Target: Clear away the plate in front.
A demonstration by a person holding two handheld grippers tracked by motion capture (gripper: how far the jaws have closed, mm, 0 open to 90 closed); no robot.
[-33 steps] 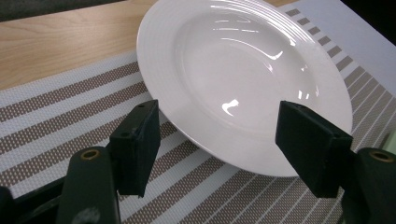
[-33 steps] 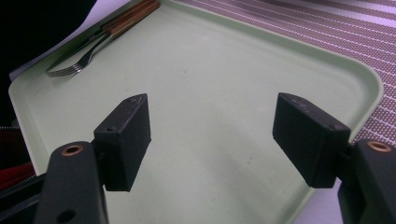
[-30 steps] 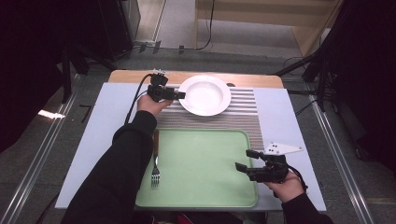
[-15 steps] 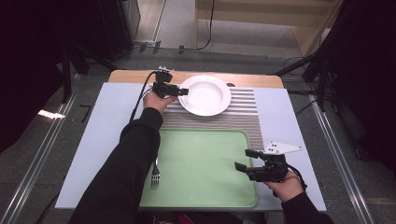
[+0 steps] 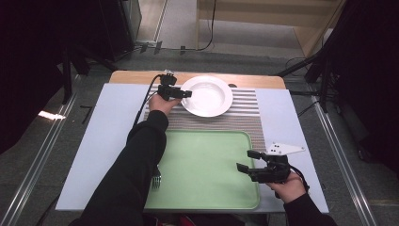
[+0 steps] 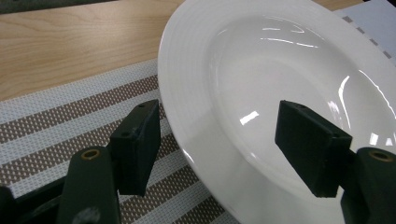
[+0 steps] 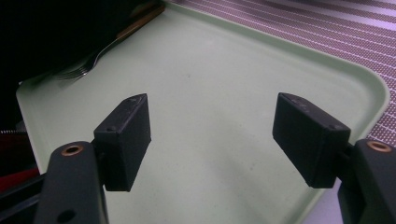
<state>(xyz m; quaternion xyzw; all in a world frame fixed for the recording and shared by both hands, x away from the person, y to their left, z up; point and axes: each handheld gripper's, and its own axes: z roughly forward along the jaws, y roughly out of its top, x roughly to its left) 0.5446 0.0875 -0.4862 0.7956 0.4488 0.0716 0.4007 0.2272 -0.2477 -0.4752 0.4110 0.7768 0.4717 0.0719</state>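
A white deep plate point(image 5: 207, 95) sits on a striped placemat point(image 5: 244, 113) at the far side of the table. My left gripper point(image 5: 188, 93) reaches it from the left. In the left gripper view the gripper point(image 6: 224, 144) is open and the plate point(image 6: 280, 70) rim runs between its jaws, one over the placemat point(image 6: 56, 121), one over the bowl. My right gripper point(image 5: 245, 160) hovers open over the right part of the green tray point(image 5: 202, 155). In the right gripper view the gripper point(image 7: 217, 135) holds nothing above the tray point(image 7: 210, 70).
A fork point(image 5: 156, 179) lies at the tray's left edge beside the left sleeve, and the fork point(image 7: 88, 63) shows at the far corner in the right gripper view. Bare wooden table point(image 6: 70, 37) lies behind the placemat. Metal rails run along both sides of the table.
My left gripper has moved a little forward and right, up to the plate's left rim. The right gripper has stayed over the tray's right part.
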